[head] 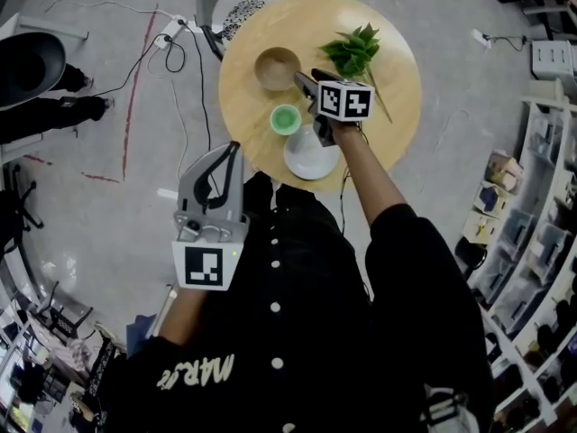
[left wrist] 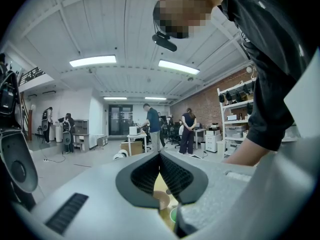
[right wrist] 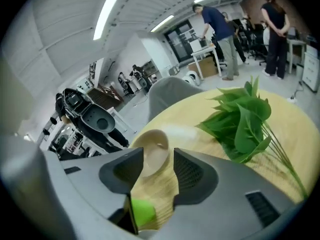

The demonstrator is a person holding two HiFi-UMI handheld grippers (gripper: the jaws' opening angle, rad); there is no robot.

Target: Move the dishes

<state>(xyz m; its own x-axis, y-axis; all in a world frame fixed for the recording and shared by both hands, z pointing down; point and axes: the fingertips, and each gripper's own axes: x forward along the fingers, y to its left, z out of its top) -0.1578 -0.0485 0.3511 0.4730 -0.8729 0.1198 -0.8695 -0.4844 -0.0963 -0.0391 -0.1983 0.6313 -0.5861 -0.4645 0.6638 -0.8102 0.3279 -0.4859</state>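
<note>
While the left gripper (head: 230, 156) hangs shut and empty off the table (head: 397, 88), the right gripper (head: 303, 81), jaws apart and empty, points at the beige bowl (head: 276, 68) beyond the green cup (head: 286, 119) and white plate (head: 306, 161), likely to grip it.

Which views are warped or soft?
Head view: sharp, evenly lit round table, mild edge curvature. Left gripper view: strong fisheye, black corners, ceiling light strips bowed. Right gripper view: fisheye, tilted; green cup near the right tool is blurred, plant crisp.
</note>
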